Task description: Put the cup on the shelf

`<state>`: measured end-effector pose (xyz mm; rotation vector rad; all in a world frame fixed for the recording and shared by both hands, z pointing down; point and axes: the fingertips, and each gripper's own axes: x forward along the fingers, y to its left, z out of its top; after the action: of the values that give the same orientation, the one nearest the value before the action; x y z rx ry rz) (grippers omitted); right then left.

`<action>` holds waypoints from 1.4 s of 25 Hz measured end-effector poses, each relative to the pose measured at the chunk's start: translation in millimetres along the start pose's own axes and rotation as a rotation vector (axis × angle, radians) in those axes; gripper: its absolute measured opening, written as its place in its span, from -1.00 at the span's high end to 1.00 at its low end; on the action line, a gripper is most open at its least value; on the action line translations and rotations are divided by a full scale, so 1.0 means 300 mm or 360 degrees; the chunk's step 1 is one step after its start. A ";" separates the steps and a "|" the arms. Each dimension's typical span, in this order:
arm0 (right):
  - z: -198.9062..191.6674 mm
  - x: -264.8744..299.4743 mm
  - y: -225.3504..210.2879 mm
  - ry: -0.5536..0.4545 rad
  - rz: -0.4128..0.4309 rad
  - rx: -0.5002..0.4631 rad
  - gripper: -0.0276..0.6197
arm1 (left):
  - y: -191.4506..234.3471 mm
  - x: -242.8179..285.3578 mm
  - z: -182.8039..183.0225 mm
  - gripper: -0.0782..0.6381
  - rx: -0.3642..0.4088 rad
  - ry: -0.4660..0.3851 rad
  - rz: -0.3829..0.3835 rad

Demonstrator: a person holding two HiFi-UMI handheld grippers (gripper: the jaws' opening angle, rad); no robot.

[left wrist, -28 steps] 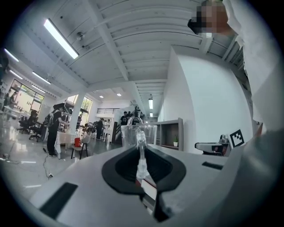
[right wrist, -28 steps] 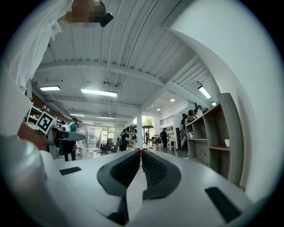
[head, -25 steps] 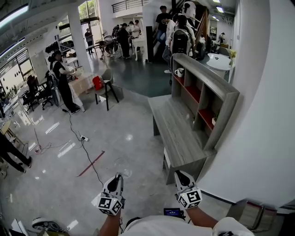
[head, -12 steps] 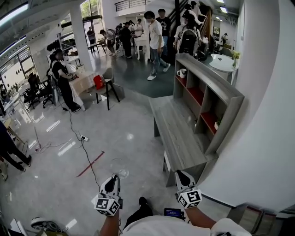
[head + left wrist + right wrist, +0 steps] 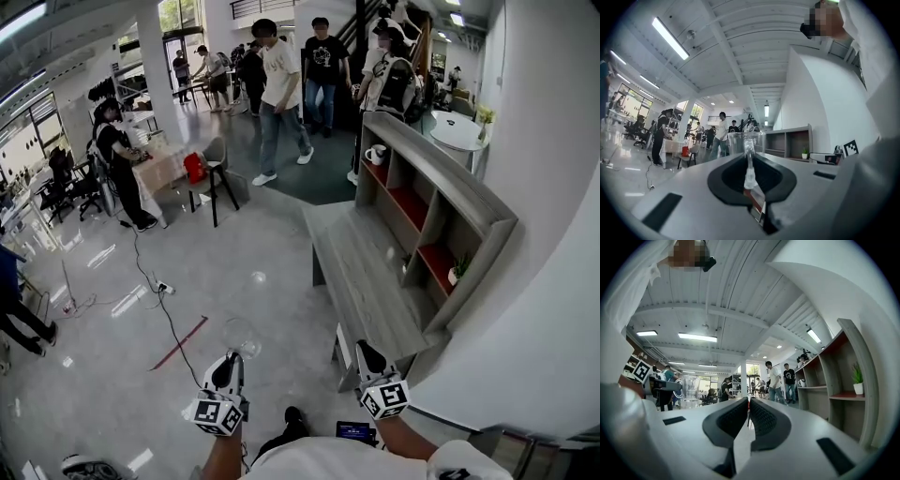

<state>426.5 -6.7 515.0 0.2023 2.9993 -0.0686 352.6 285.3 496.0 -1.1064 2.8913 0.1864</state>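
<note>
Your left tool [image 5: 231,360] is pinching the wall of the clear cup [image 5: 242,336], held out over the floor [image 5: 112,375] and well apart from the shelf [image 5: 441,202] ahead on your right. Your right tool [image 5: 366,352] is pressed together, nothing in it.

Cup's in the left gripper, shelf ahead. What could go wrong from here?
The left gripper pinches only one wall of the clear cup, so it could slip or tilt. A cable lies on the floor nearby: possible trip hazard. People walk near the shelf's far end and might get in the way.
</note>
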 end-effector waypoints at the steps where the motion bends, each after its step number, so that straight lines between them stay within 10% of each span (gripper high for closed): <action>1: 0.001 0.044 -0.011 -0.0002 -0.0003 -0.0001 0.79 | 0.026 0.037 0.004 0.71 0.0006 0.0000 -0.0004; 35: -0.130 1.292 -0.357 -0.0042 -0.0073 0.0012 0.79 | 0.771 1.108 0.004 0.71 0.0005 0.0014 -0.0077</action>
<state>26.1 -59.9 504.3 0.1325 2.9778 -0.0868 -49.4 236.2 490.8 -1.1782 2.8681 0.1754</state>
